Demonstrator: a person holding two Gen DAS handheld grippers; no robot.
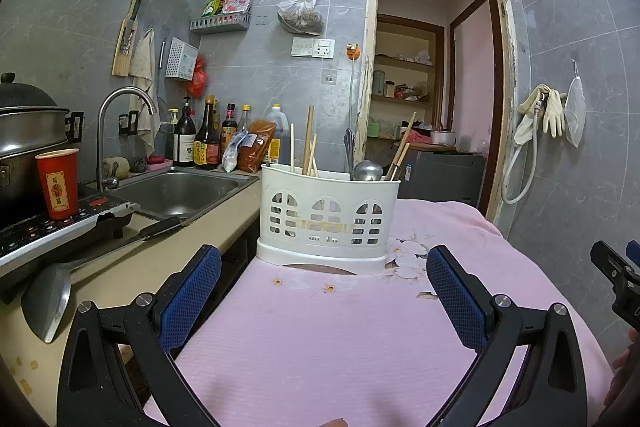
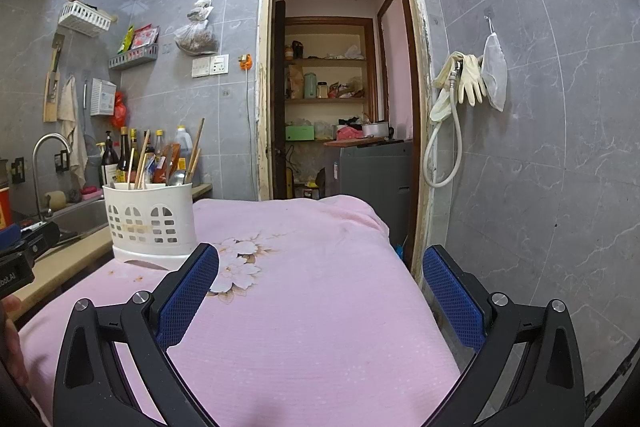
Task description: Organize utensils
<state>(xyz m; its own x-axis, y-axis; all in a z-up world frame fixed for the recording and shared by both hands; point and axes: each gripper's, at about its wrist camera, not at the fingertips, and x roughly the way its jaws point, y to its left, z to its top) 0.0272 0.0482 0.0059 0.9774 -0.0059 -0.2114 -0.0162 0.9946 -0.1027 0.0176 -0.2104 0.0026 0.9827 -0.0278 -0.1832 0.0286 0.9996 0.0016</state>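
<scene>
A white slotted utensil holder (image 1: pixel 328 217) stands on the pink cloth (image 1: pixel 340 339), straight ahead of my left gripper (image 1: pixel 324 263). Wooden chopsticks (image 1: pixel 307 141) and a metal ladle (image 1: pixel 367 171) stick out of its top. The left gripper is open and holds nothing. In the right wrist view the holder (image 2: pixel 149 221) sits at the far left of the pink cloth (image 2: pixel 304 307), and my right gripper (image 2: pixel 320 261) is open and empty, to the holder's right. A metal spatula (image 1: pixel 46 301) lies on the beige counter at the left.
A steel sink (image 1: pixel 180 189) with a tap, sauce bottles (image 1: pixel 206 143), a red paper cup (image 1: pixel 57 183) and a pot on an induction hob line the counter on the left. An open doorway (image 2: pixel 340 87) is behind; rubber gloves (image 2: pixel 466 79) hang on the right wall.
</scene>
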